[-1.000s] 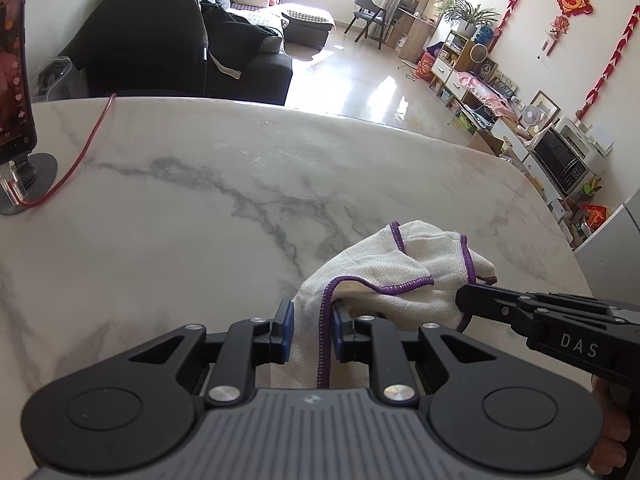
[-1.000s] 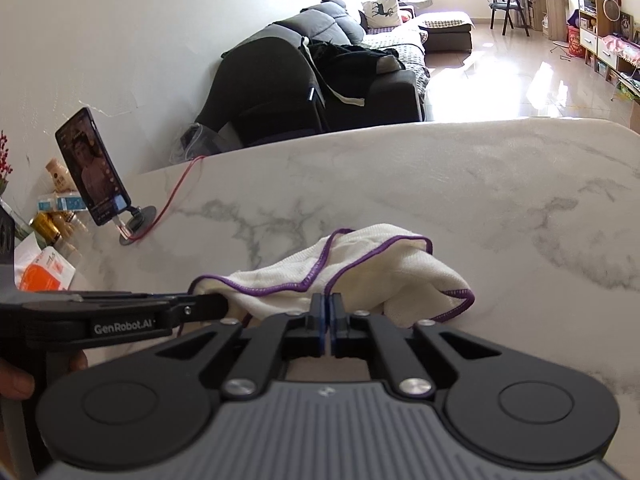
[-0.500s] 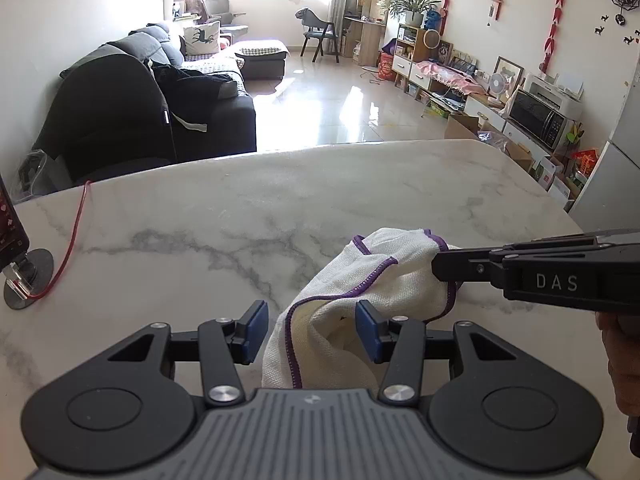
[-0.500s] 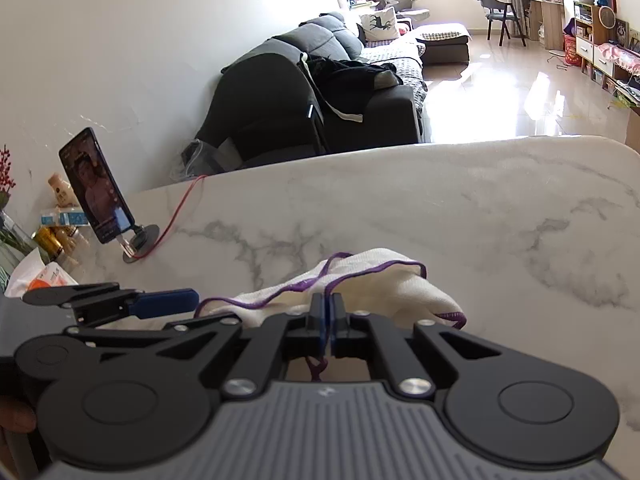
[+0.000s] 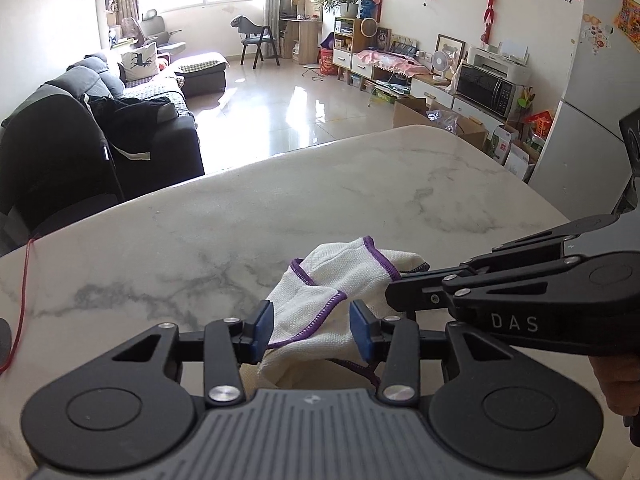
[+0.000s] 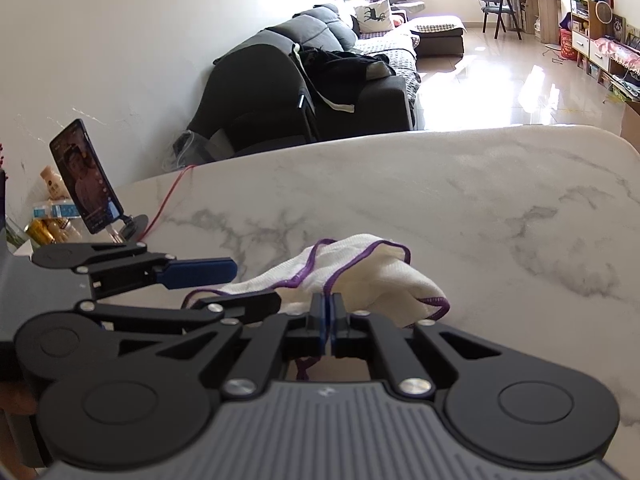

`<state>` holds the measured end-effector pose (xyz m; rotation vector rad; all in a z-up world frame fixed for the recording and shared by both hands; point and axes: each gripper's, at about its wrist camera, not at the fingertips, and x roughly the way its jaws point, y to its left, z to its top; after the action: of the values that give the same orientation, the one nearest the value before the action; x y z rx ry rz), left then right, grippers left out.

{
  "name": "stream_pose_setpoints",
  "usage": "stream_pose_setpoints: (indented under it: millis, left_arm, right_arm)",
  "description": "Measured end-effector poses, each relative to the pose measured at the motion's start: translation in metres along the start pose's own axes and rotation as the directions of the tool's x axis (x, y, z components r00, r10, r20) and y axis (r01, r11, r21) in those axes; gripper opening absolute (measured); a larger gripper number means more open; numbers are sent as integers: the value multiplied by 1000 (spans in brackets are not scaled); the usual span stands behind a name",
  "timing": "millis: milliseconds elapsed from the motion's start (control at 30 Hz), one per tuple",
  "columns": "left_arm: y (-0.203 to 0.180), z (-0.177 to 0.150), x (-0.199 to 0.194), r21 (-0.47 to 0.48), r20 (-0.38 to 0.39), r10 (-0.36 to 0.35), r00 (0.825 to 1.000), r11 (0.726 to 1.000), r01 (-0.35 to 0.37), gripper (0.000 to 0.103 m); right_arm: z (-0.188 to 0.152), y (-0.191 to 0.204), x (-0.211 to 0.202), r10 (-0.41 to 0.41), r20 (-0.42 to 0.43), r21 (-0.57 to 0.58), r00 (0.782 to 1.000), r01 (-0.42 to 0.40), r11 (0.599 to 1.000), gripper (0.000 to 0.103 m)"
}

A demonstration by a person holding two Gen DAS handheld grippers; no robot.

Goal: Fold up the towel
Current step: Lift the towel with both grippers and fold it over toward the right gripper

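A white towel (image 5: pixel 316 312) with purple stitched edging lies bunched on the marble table (image 5: pixel 240 220). My left gripper (image 5: pixel 310 334) is open, its blue pads either side of a towel fold without clamping it. My right gripper (image 6: pixel 329 322) is shut on the towel's purple edge (image 6: pixel 326 292) and holds the towel (image 6: pixel 384 276) partly lifted. In the left wrist view the right gripper (image 5: pixel 394 288) comes in from the right, its tip at the towel. In the right wrist view the left gripper (image 6: pixel 232 284) reaches in from the left with its jaws apart.
A phone on a stand (image 6: pixel 86 178) with a red cable (image 6: pixel 172 196) stands at the table's left edge, beside bottles and packets (image 6: pixel 48 216). A dark sofa (image 6: pixel 320 80) lies beyond the far table edge.
My left gripper has opened and let go of the towel edge. Both grippers have risen and tilted up, and the right gripper has lifted its towel edge higher.
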<state>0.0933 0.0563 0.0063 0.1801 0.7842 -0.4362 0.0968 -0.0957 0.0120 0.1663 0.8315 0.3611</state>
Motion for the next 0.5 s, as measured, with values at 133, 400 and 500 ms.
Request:
stream_pose_setpoints:
  millis: [133, 400, 500]
  left_arm:
    - [0, -2, 9, 4, -22, 19, 1000, 1000, -18, 32]
    - [16, 2, 18, -108, -46, 88, 995, 990, -93, 11]
    - [24, 2, 17, -152, -56, 112, 992, 981, -120, 11]
  right_arm:
    - [-1, 0, 0, 3, -2, -1, 1000, -3, 1000, 3]
    - [0, -10, -2, -23, 6, 11, 1000, 23, 1000, 3]
    - [0, -17, -1, -52, 8, 21, 999, 52, 998, 2]
